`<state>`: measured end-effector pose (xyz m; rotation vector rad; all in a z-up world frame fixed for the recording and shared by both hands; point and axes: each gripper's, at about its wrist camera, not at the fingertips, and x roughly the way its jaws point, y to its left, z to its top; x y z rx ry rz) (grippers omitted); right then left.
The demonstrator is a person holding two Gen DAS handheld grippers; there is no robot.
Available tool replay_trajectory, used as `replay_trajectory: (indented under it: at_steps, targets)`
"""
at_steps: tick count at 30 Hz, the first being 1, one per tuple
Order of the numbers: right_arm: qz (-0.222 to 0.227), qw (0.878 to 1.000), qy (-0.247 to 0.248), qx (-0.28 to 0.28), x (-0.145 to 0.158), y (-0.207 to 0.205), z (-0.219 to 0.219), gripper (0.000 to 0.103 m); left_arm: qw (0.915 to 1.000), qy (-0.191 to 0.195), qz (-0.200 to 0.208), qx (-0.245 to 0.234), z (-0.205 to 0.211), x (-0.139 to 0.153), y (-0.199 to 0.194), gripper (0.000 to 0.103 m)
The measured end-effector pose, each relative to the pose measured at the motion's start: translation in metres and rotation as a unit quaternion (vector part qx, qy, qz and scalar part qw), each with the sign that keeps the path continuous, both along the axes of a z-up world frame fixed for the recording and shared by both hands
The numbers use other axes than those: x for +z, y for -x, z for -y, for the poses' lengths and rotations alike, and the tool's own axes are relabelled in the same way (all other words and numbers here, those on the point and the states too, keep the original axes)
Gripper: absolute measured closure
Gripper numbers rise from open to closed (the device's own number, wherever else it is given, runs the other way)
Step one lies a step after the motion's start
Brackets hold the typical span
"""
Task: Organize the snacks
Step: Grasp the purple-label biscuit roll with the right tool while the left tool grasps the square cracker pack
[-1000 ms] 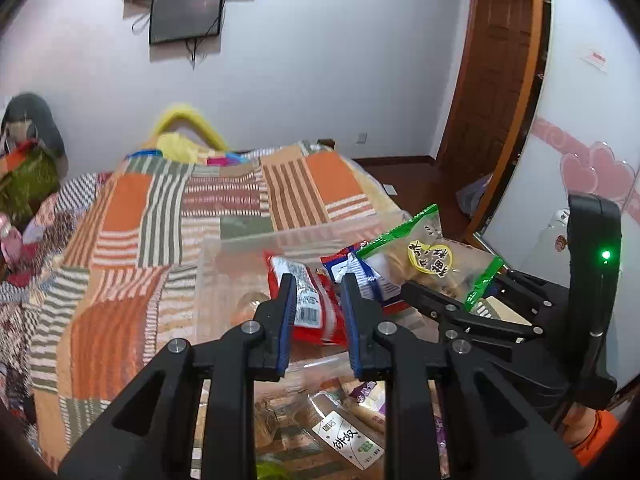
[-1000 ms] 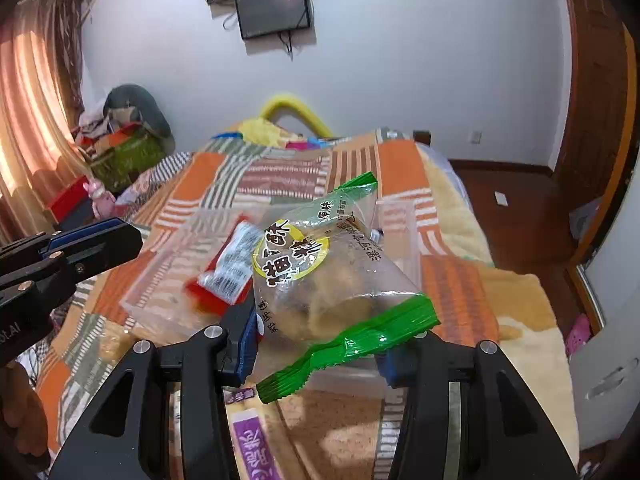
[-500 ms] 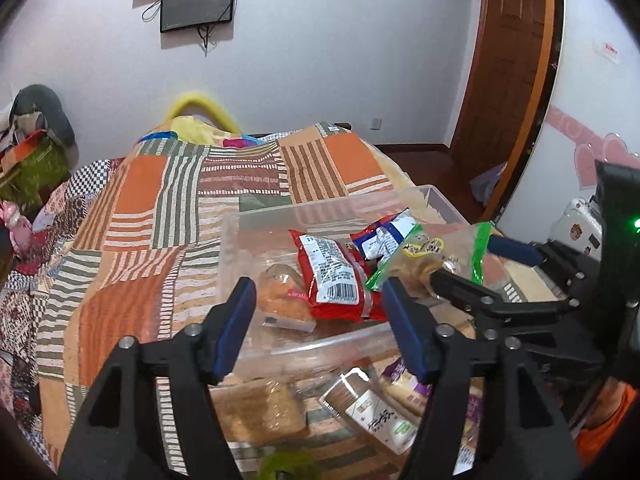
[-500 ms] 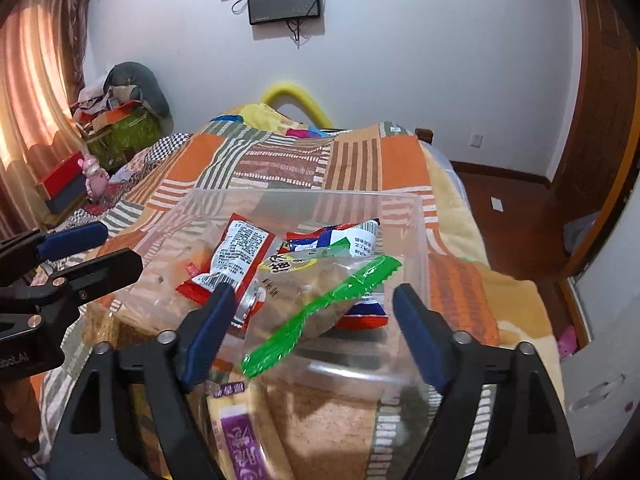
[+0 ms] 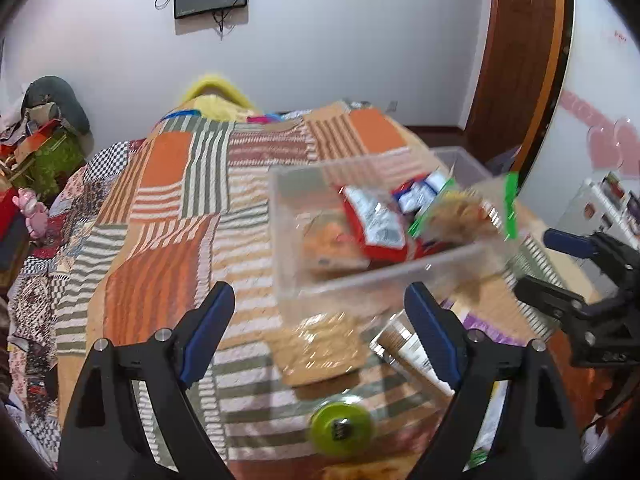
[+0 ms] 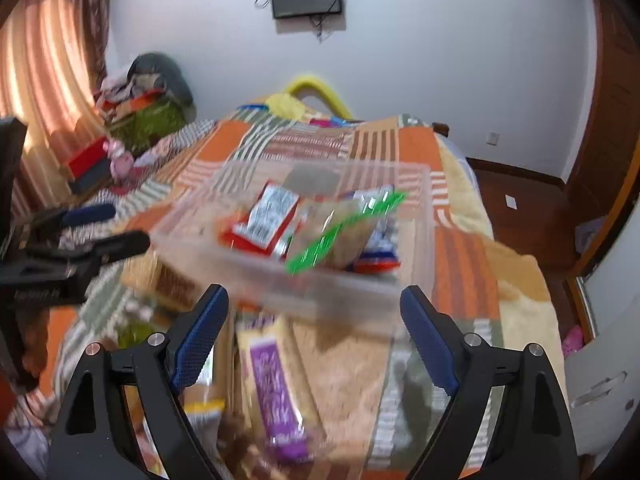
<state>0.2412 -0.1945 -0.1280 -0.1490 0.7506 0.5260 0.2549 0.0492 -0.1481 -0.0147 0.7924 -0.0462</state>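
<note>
A clear plastic bin sits on the striped bedspread and holds a red packet, a blue-and-white packet and a green-edged cookie bag. My left gripper is open and empty, just in front of the bin. My right gripper is open and empty, also in front of the bin. Loose snacks lie before the bin: a clear cracker bag, a purple-labelled pack and a green round item.
The bed's striped quilt stretches to the far wall with a yellow object at its head. Piled clutter stands at the left. A wooden door and floor lie to the right.
Both grippers opened wide and pulled back from the bin. The right gripper let go of the green-edged cookie bag, which now lies in the bin. The left gripper drew away from the red packet.
</note>
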Motion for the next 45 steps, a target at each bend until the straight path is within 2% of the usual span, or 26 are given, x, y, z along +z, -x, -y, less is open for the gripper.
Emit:
replay_trajectory:
  at_steps: [7, 9, 10, 13, 18, 21, 23, 24, 28, 32, 34, 37, 45]
  targets:
    - [-0.027, 0.998, 0.039, 0.036, -0.034, 0.012, -0.011, 0.020, 0.9991, 0.021, -0.036, 0.010, -0.011, -0.029, 0.005, 0.015]
    - [-0.039, 0.997, 0.045, 0.040, -0.041, 0.010, -0.013, 0.027, 0.9988, 0.024, -0.042, 0.012, -0.013, -0.035, 0.007, 0.015]
    - [-0.045, 0.997, 0.043, 0.041, -0.043, 0.009, -0.013, 0.031, 0.9987, 0.024, -0.044, 0.013, -0.013, -0.037, 0.007, 0.015]
    - [-0.070, 0.997, 0.017, 0.039, -0.046, 0.000, -0.010, 0.031, 0.9982, 0.026, -0.052, 0.014, -0.013, -0.044, 0.006, 0.015]
    - [-0.076, 0.997, 0.017, 0.025, -0.048, -0.003, -0.012, 0.036, 0.9983, 0.029, -0.049, 0.010, -0.007, -0.046, 0.002, 0.016]
    - [-0.083, 0.996, 0.016, 0.015, -0.050, -0.007, -0.011, 0.039, 0.9986, 0.025, -0.045, 0.009, -0.003, -0.046, -0.001, 0.025]
    - [-0.089, 0.996, 0.017, 0.019, -0.052, -0.004, -0.011, 0.039, 0.9981, 0.026, -0.055, 0.010, -0.002, -0.050, -0.006, 0.040]
    - [-0.092, 0.995, 0.018, 0.026, -0.052, -0.004, -0.013, 0.039, 0.9978, 0.027, -0.059, 0.014, -0.002, -0.052, -0.008, 0.041]
    - [-0.094, 0.993, 0.042, 0.049, -0.060, 0.004, -0.026, 0.039, 0.9972, 0.044, -0.058, 0.016, -0.008, -0.053, -0.003, 0.046]
    - [-0.085, 0.993, 0.060, 0.054, -0.065, 0.006, -0.034, 0.039, 0.9975, 0.040, -0.058, 0.011, -0.007, -0.053, 0.004, 0.048]
    - [-0.083, 0.993, 0.060, 0.050, -0.066, 0.005, -0.036, 0.052, 0.9978, 0.035, -0.056, 0.009, -0.005, -0.052, 0.010, 0.048]
    - [-0.075, 0.994, 0.064, 0.050, -0.067, 0.005, -0.038, 0.058, 0.9979, 0.035, -0.054, 0.007, -0.002, -0.050, 0.015, 0.048]
    - [-0.054, 0.996, 0.063, 0.043, -0.058, 0.012, -0.031, 0.060, 0.9978, 0.045, -0.049, 0.006, -0.003, -0.039, 0.025, 0.048]
